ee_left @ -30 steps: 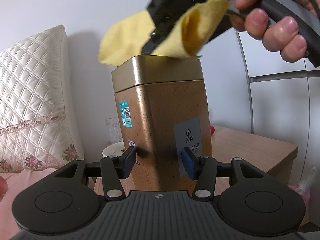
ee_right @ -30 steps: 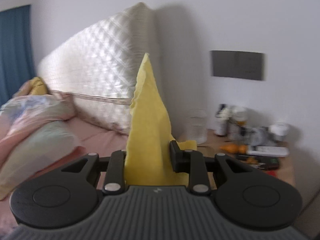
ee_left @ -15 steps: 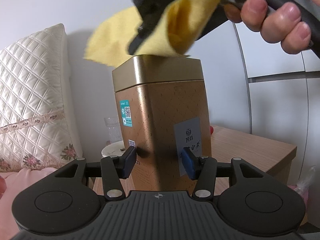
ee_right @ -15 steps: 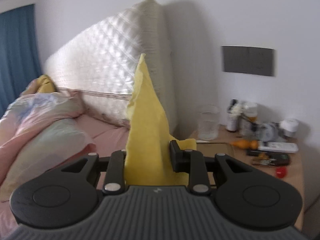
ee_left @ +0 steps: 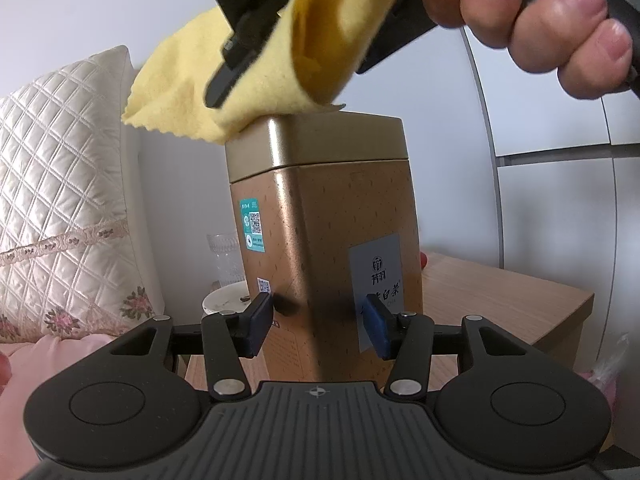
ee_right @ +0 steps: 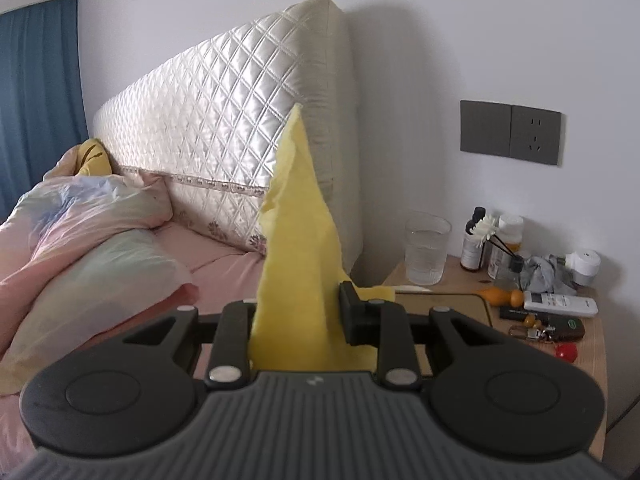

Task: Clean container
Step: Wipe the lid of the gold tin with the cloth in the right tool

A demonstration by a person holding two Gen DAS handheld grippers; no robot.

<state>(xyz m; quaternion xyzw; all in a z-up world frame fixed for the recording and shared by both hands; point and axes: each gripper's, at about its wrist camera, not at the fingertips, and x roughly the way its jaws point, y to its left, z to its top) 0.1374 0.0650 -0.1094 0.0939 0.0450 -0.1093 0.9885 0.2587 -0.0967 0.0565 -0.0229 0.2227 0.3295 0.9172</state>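
Note:
A tall golden tea tin [ee_left: 320, 208] with a lid stands upright above a wooden nightstand [ee_left: 500, 300]. My left gripper [ee_left: 320, 316] is shut on its lower part, one blue pad on each side. Above it, my right gripper [ee_left: 240, 40], held by a person's hand [ee_left: 540, 20], is shut on a yellow cloth [ee_left: 260, 80]. The cloth lies on the lid's left front corner and hangs past it. In the right wrist view the yellow cloth [ee_right: 296, 260] stands up between the right gripper's [ee_right: 300, 316] fingers, and the tin's lid [ee_right: 440, 304] shows just beyond them.
A quilted cream headboard [ee_right: 240, 140] and a bed with pink bedding [ee_right: 100, 260] lie to the left. The nightstand [ee_right: 592, 344] carries a glass [ee_right: 426, 254], small bottles [ee_right: 508, 240], a remote [ee_right: 560, 303], keys and a red object [ee_right: 567, 353]. A white dish [ee_left: 226, 300] sits behind the tin.
The right gripper and yellow cloth slid across the tin's lid toward its left front corner and came closer to the left camera. The left gripper and tin stayed still.

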